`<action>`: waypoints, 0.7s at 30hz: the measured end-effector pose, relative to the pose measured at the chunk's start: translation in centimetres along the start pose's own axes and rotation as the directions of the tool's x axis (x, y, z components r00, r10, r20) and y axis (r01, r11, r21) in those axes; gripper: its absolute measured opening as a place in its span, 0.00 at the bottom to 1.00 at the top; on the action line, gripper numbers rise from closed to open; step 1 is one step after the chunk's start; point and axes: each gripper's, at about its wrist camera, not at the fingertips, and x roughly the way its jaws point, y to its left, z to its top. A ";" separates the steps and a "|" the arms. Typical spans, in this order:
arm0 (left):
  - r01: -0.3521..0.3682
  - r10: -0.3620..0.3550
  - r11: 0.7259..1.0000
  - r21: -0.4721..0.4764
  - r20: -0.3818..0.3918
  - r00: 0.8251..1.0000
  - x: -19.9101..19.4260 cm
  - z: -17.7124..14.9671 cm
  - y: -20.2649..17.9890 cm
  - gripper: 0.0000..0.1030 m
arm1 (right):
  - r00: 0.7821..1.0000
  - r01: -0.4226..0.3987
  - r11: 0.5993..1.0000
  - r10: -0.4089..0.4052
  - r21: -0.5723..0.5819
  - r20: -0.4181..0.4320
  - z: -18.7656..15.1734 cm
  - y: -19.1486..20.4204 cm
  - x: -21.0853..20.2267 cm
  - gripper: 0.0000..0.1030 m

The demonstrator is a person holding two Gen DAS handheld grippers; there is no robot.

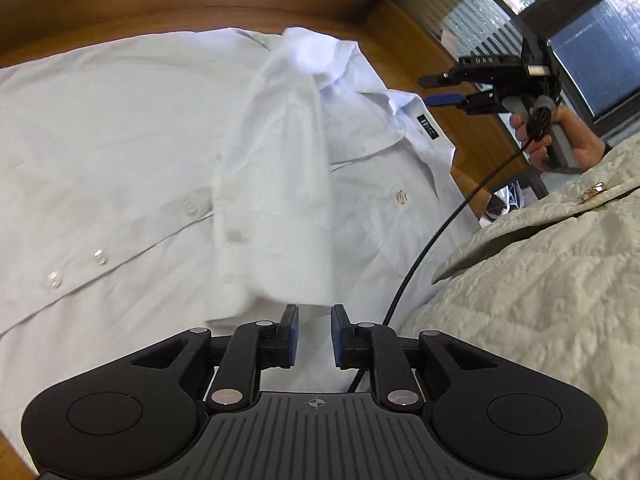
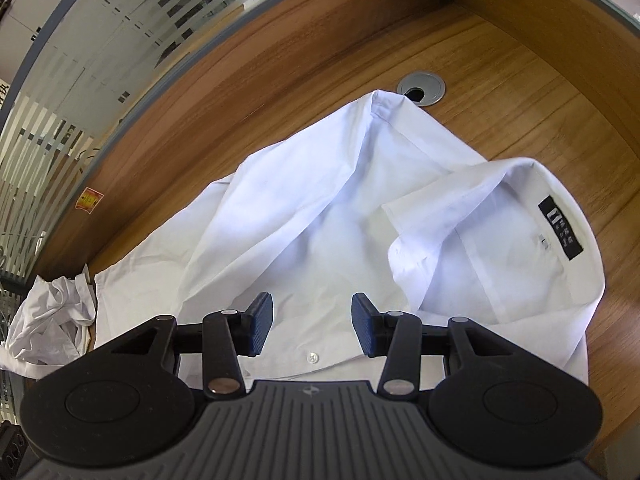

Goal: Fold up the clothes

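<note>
A white dress shirt lies button side up on the wooden table. One sleeve is laid across its chest, blurred near the cuff. My left gripper hovers open just in front of that cuff, with nothing between its blue pads. The collar with its black label points right. Beyond it a hand holds my right gripper in the air, jaws apart. In the right wrist view the right gripper is open above the shirt, near the collar label, and holds nothing.
A grey cable grommet sits in the table behind the shirt's shoulder. A crumpled white cloth lies at the left edge. A black cable and the person's cream quilted jacket fill the right side.
</note>
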 end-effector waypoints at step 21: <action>-0.237 0.243 0.970 -0.054 0.211 0.947 1.6 11.8 4.2 0.26 | 0.999 -0.004 0.999 0.005 -0.048 0.034 5.8 1.8 8.6 0.49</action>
